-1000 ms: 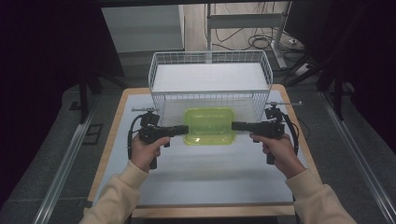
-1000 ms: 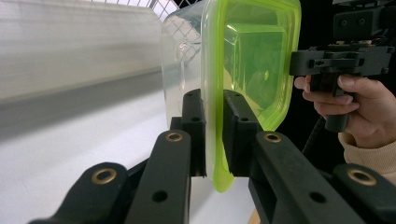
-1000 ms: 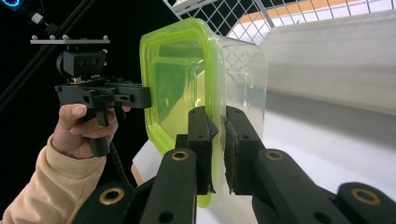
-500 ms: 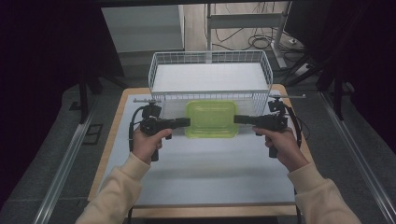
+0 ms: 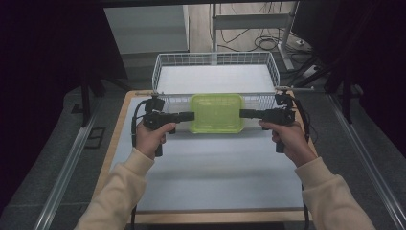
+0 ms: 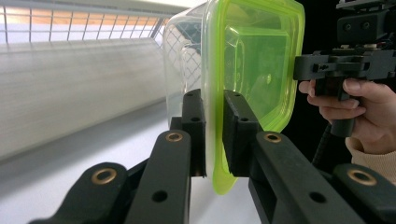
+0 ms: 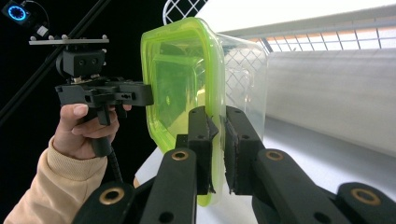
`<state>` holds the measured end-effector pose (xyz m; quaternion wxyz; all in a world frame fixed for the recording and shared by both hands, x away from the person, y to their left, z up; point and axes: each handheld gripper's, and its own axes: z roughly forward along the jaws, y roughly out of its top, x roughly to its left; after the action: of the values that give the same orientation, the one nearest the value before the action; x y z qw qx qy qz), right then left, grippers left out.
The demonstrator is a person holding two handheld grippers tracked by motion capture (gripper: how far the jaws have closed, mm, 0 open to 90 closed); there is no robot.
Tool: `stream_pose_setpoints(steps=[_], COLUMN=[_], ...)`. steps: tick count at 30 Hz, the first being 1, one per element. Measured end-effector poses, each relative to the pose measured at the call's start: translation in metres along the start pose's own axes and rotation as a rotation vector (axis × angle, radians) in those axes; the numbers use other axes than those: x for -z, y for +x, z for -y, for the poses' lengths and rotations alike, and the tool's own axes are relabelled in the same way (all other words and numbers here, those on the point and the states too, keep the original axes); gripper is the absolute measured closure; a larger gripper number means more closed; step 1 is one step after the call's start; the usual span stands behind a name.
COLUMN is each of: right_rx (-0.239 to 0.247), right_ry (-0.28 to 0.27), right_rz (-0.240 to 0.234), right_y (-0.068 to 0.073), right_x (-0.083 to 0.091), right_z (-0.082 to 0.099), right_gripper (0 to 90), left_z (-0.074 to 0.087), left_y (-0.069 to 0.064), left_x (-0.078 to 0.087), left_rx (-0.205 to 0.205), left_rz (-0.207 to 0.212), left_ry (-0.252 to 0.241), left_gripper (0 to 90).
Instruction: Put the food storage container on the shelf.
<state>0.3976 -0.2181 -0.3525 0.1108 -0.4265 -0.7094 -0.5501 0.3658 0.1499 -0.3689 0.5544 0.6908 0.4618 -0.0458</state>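
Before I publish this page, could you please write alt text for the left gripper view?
The left tool, two black jaws, is shut on the rim of a clear plastic container with a lime-green lid, held on edge. The right tool grips its far edge, and a white wire basket stands behind.

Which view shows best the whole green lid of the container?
The high view: the lid appears whole from above, between both grippers. The left gripper view and right gripper view show it close and edge-on, pinched between fingers.
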Motion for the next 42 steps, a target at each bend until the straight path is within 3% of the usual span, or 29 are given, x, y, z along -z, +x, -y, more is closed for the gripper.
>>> stream_pose_setpoints(steps=[20,33,42], right_rx=[-0.015,-0.03,-0.043], right_ry=[-0.008,-0.031,-0.041], right_rz=[0.023,0.032,0.041], right_y=[-0.005,-0.01,-0.017], right_x=[-0.01,-0.009,-0.012], right_z=[-0.041,-0.061,-0.078], right_gripper=[82.2,82.1,82.1], left_z=[-0.04,-0.066,-0.085], left_y=[0.014,0.012,0.022], left_x=[-0.007,-0.011,-0.02], left_rx=[0.037,0.018,0.027], left_rz=[-0.015,-0.031,-0.031], left_ry=[0.0,0.01,0.019], left_gripper=[80.6,80.6,80.6])
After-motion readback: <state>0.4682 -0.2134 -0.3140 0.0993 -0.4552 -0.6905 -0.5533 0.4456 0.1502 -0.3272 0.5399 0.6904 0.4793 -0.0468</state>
